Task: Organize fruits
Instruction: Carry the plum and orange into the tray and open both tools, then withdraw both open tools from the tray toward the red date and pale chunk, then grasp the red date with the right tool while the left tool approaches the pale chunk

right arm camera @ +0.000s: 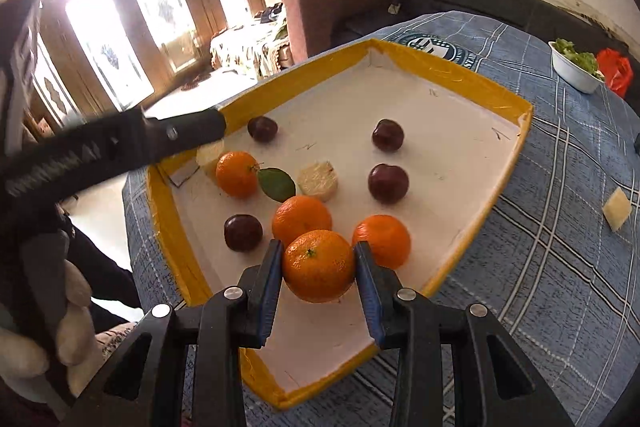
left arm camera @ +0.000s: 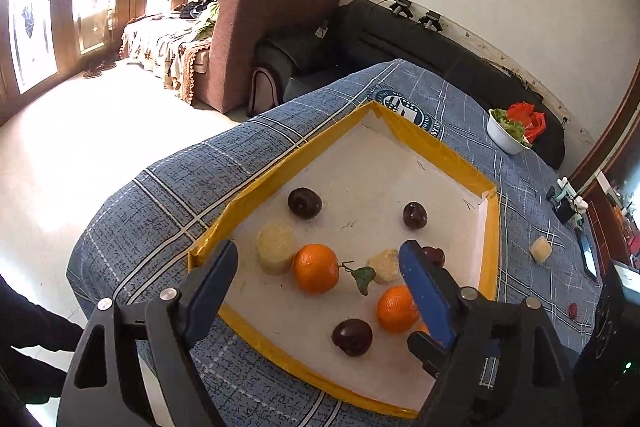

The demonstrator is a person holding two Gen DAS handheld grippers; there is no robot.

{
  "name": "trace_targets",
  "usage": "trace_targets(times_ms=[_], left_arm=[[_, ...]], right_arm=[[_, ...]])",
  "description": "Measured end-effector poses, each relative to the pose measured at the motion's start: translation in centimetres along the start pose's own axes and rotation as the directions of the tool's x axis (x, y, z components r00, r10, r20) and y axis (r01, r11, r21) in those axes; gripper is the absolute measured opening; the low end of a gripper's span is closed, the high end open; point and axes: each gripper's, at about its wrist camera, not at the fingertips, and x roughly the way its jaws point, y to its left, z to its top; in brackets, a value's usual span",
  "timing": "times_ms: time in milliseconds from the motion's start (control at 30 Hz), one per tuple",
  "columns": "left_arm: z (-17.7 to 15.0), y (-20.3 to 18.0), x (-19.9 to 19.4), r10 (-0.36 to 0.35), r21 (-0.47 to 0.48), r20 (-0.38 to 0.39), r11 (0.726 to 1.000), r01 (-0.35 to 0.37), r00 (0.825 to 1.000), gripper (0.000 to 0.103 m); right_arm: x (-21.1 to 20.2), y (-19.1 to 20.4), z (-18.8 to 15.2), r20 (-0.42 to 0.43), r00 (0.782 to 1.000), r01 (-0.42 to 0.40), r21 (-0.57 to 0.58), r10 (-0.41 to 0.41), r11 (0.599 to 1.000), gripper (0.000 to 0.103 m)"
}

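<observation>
Orange point(right arm camera: 319, 265) sits clamped between the right gripper point(right arm camera: 316, 267) pads, above the yellow-rimmed tray point(right arm camera: 460, 75) — near its front corner. Left gripper point(left arm camera: 316, 267) hangs wide apart over the tray's left edge, its right finger hiding part of another orange point(left arm camera: 396, 309).

Blue plaid tablecloth point(right arm camera: 540, 227) bears yellow-rimmed tray point(right arm camera: 472, 79), white salad bowl point(right arm camera: 574, 71), pale chunk point(right arm camera: 617, 214).

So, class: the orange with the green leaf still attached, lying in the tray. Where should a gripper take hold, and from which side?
Grip the leafed orange across its round middle, coming from above. Set the fingers on the near and far sides, since the leaf juts out on one side and a pale cut chunk sits close on the other.
</observation>
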Motion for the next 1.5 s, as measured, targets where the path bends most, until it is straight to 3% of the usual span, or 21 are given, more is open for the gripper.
trace_targets(times_ms=[67, 200, 267, 567, 900, 1033, 1200, 1267, 1333, 1433, 1500], left_arm=[[0.0, -0.4, -0.3, -0.006, 0.012, 0.008, 1.000, 0.006, 1.000, 0.083], [-0.4, -2.1, -1.2, -0.020, 0.056, 0.027, 0.998, 0.019, 0.999, 0.084], [-0.7, -3.4, -1.7, -0.003, 0.103, 0.036, 0.995, -0.001, 0.999, 0.084], [-3.0, -9.1, -2.9, 0.032, 0.292, 0.080, 0.955, -0.054, 0.996, 0.084], [-4.4, -13.4, -2.2, -0.005, 0.381, 0.047, 0.924, -0.014, 0.999, 0.084], [-5.1, -15.0, -1.6, -0.083, 0.414, -0.025, 0.906, 0.086, 0.996, 0.084], [-6.7, -17.3, -0.3, -0.154, 0.441, -0.144, 0.874, 0.203, 0.977, 0.084], [-6.6, -18.0, 0.3, -0.192, 0.413, -0.191, 0.874, 0.256, 0.963, 0.084], [-6.0, -18.6, 0.8, -0.235, 0.368, -0.226, 0.878, 0.306, 0.946, 0.084], [-4.8, -20.1, 1.4, -0.257, 0.348, -0.240, 0.877, 0.330, 0.936, 0.084], [-4.1, -21.6, 1.8, -0.272, 0.362, -0.228, 0.867, 0.341, 0.935, 0.084]], right_arm=[[0.2, 0.2, -0.1, 0.003, 1.000, 0.011, 0.000, -0.011, 1.000, 0.043], [-1.6, 0.2, 0.2, 0.049, 0.999, 0.023, 0.009, -0.023, 1.000, 0.060], [-3.0, -0.3, 0.3, 0.083, 0.995, 0.048, 0.016, -0.050, 0.999, 0.064], [-7.5, -8.6, -1.8, 0.115, 0.979, 0.143, 0.196, -0.168, 0.970, 0.065], [-13.0, -18.9, -6.0, 0.113, 0.945, 0.233, 0.420, -0.306, 0.877, 0.065], [-15.4, -22.2, -7.7, 0.126, 0.924, 0.258, 0.490, -0.360, 0.833, 0.065], [-18.6, -27.4, -10.1, 0.120, 0.888, 0.285, 0.615, -0.444, 0.736, 0.065], [-18.8, -29.1, -10.8, 0.088, 0.884, 0.304, 0.640, -0.460, 0.706, 0.065], [-18.3, -29.9, -11.3, 0.055, 0.885, 0.322, 0.645, -0.463, 0.693, 0.065], [-16.4, -30.8, -11.4, 0.013, 0.890, 0.344, 0.637, -0.455, 0.690, 0.063], [-15.1, -31.3, -11.3, -0.015, 0.888, 0.368, 0.624, -0.460, 0.689, 0.054]])
